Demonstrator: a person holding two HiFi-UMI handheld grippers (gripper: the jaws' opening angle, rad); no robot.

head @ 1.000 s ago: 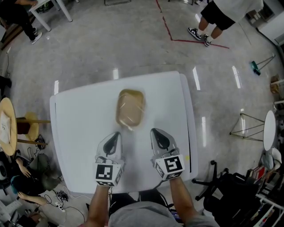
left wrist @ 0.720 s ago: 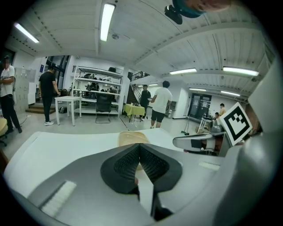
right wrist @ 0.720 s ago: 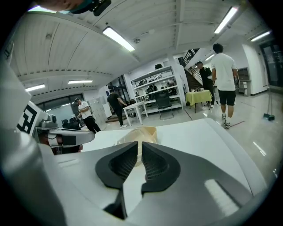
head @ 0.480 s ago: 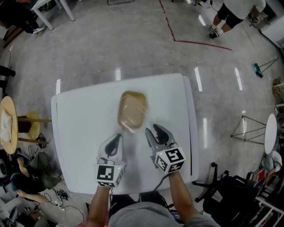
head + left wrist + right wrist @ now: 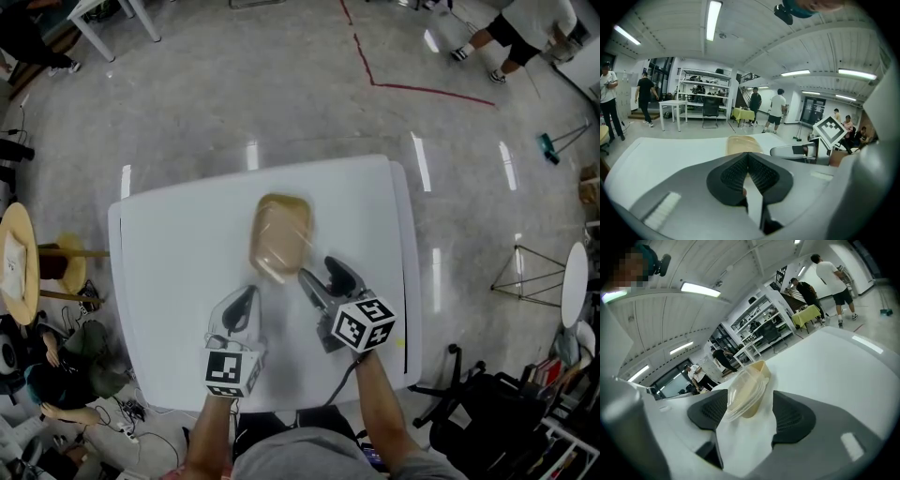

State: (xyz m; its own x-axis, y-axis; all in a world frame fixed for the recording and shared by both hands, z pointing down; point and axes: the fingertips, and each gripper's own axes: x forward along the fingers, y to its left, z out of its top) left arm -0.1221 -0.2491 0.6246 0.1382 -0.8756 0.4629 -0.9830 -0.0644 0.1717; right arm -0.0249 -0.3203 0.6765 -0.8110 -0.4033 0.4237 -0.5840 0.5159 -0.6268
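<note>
Smooth white table [image 5: 169, 267], clear-lidded tan container [image 5: 279, 236]

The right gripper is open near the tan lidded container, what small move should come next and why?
Probably ease the right gripper a little forward. Its jaws stand apart and the tan lidded container lines up in the gap between them, yet the head view shows the tips only at its near corner, not around it.

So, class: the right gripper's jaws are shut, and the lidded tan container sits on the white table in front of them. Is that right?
Not quite. The right gripper view shows the jaws of the right gripper standing apart, not shut. The rest holds: the lidded tan container sits on the white table in front of them.
</note>
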